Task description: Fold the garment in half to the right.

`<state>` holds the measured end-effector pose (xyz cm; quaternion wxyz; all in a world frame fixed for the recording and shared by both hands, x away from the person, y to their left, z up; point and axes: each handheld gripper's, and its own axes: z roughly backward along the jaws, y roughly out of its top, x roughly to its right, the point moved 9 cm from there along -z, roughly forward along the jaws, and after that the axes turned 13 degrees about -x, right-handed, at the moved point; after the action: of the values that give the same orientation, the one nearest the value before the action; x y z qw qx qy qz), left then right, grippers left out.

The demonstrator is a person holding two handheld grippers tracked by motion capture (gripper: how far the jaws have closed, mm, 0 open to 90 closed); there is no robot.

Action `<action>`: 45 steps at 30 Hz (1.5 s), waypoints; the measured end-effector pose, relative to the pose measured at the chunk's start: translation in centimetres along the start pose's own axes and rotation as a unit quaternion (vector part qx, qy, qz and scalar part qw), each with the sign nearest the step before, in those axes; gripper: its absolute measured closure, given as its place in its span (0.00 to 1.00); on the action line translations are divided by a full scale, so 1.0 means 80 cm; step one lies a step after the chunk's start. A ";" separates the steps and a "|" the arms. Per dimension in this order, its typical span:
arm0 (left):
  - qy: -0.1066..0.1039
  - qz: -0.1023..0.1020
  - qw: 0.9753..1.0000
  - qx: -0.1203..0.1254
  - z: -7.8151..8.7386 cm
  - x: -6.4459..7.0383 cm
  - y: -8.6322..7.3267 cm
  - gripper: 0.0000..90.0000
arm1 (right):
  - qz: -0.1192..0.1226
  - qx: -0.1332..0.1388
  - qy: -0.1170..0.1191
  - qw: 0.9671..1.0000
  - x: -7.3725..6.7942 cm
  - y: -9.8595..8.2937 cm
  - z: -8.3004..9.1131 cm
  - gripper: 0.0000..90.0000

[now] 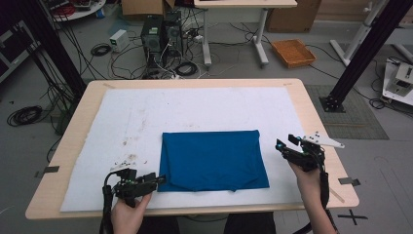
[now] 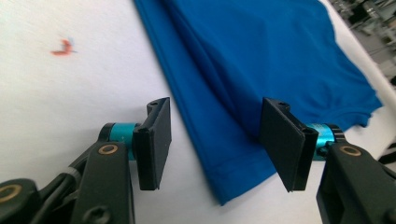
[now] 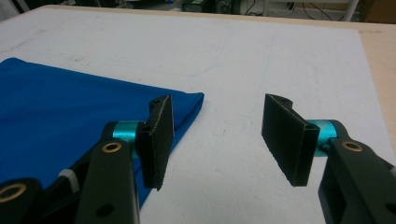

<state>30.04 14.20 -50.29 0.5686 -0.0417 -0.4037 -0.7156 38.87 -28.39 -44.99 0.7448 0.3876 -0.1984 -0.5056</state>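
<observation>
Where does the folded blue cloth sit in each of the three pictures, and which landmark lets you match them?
High view: the blue cloth lies at centre, low on the white mat.
Left gripper view: it runs from top centre down to the right, its near corner between the open jaws of the left gripper.
Right gripper view: it lies at left, one corner behind the left jaw of the right gripper.
Shared landmark: the white mat under the cloth.
</observation>
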 end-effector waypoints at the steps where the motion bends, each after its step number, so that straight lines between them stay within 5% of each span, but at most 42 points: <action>1: -0.005 0.000 1.000 0.000 -0.001 0.001 0.000 0.49 | 0.000 0.000 0.000 1.000 0.000 0.000 0.000 0.49; 6: -0.029 0.009 1.000 0.002 -0.009 0.011 0.001 0.49 | 0.002 0.000 0.000 1.000 -0.001 0.000 0.000 0.49; 14: -0.029 0.007 1.000 0.001 -0.018 0.021 0.004 0.49 | 0.007 -0.001 0.004 1.000 -0.008 0.002 -0.003 0.49; 27: 0.053 -0.033 0.998 0.003 -0.028 0.024 0.007 0.73 | 0.030 -0.005 0.021 0.999 -0.044 0.011 -0.017 0.49; 34: 0.082 -0.043 0.996 0.013 -0.029 0.025 0.005 0.86 | 0.050 -0.004 0.041 0.998 -0.083 0.028 -0.030 0.50; 45: 0.083 -0.041 0.996 0.016 -0.029 0.025 0.004 0.90 | 0.100 -0.027 0.089 0.991 -0.170 0.066 -0.081 0.51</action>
<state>30.53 11.19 -50.64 0.5710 0.0440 -0.3679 -0.7326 40.90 -12.65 -43.56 0.8164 0.3895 -0.1550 -0.3972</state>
